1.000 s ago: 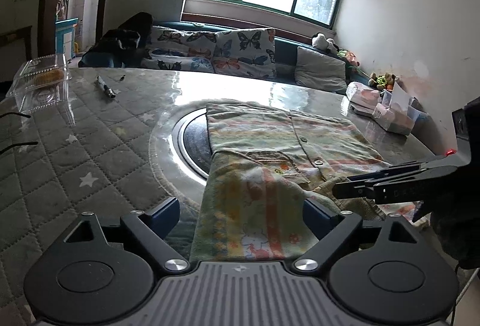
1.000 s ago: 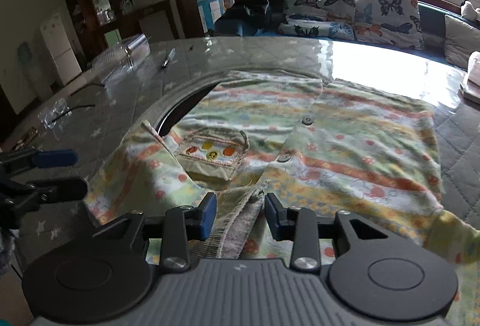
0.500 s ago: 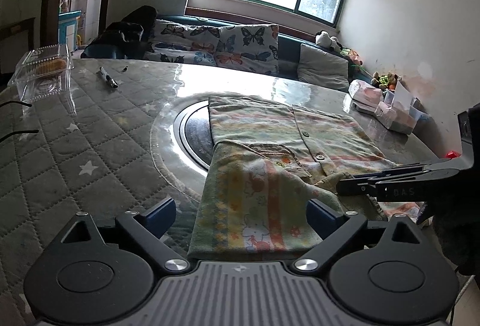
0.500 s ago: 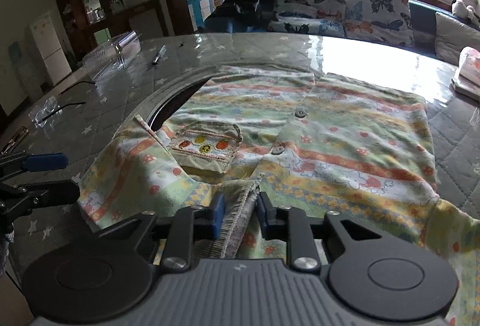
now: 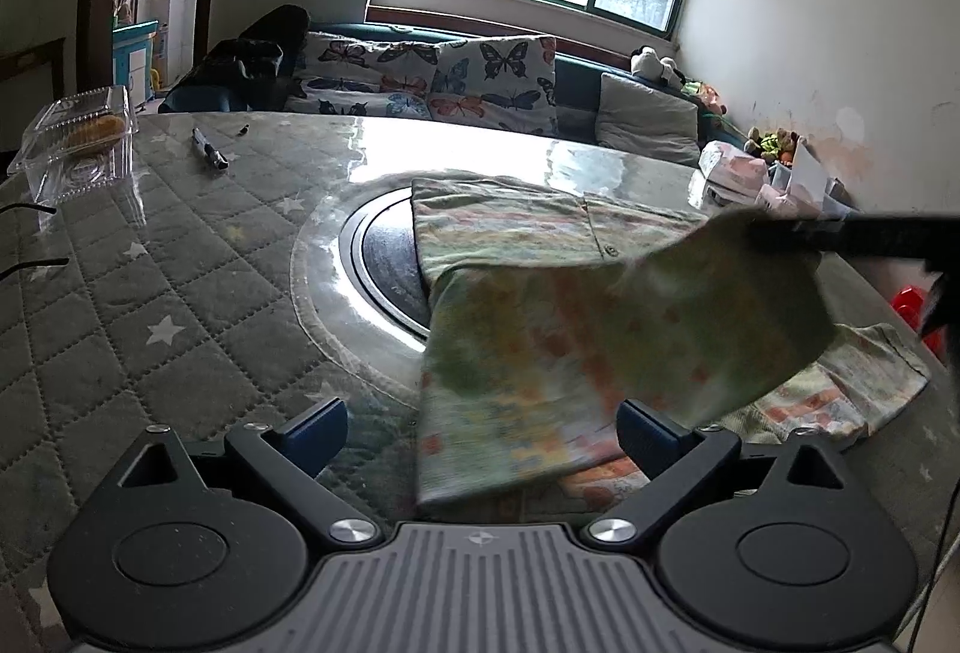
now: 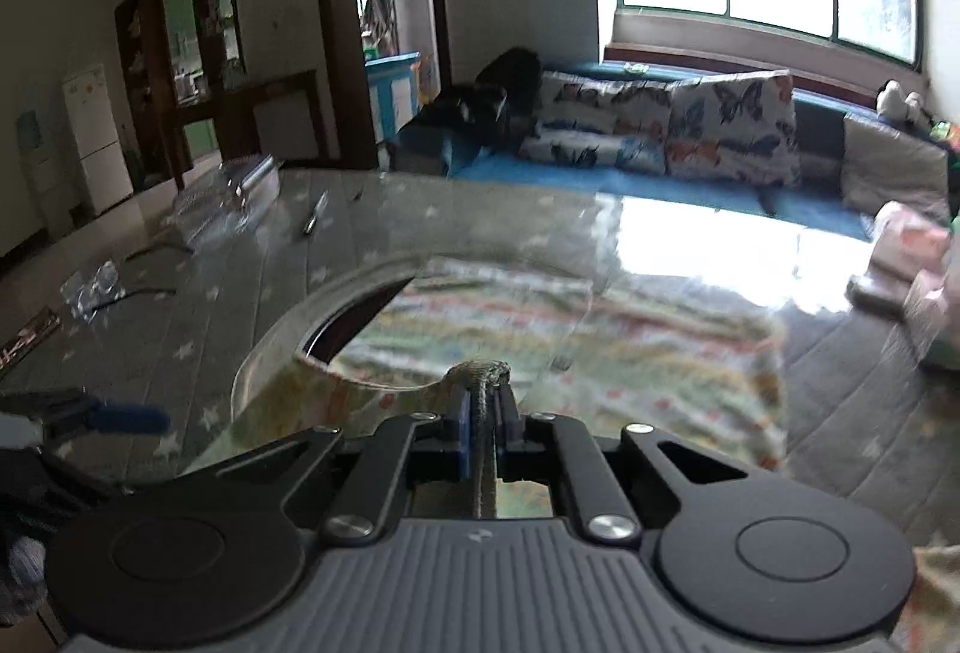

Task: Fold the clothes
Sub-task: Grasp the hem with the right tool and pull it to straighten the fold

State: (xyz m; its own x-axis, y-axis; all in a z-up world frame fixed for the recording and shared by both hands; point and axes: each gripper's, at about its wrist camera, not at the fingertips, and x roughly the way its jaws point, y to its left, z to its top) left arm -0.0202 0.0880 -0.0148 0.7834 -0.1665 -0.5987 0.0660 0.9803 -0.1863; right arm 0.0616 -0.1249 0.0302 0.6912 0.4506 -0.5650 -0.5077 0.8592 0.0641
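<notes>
While right claw [image 6: 482, 422] pinches shirt [image 5: 540, 353] edge aloft, left claw [image 5: 480, 428] spread wide

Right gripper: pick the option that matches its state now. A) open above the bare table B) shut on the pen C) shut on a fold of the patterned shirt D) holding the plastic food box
C: the right gripper has its jaws closed on a bunched edge of the patterned shirt, lifted off the table.

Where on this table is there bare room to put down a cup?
Bare quilted table cover lies between the plastic box, the pen and the glass turntable. The shirt covers the middle. The far right edge is crowded with tissue packs.
</notes>
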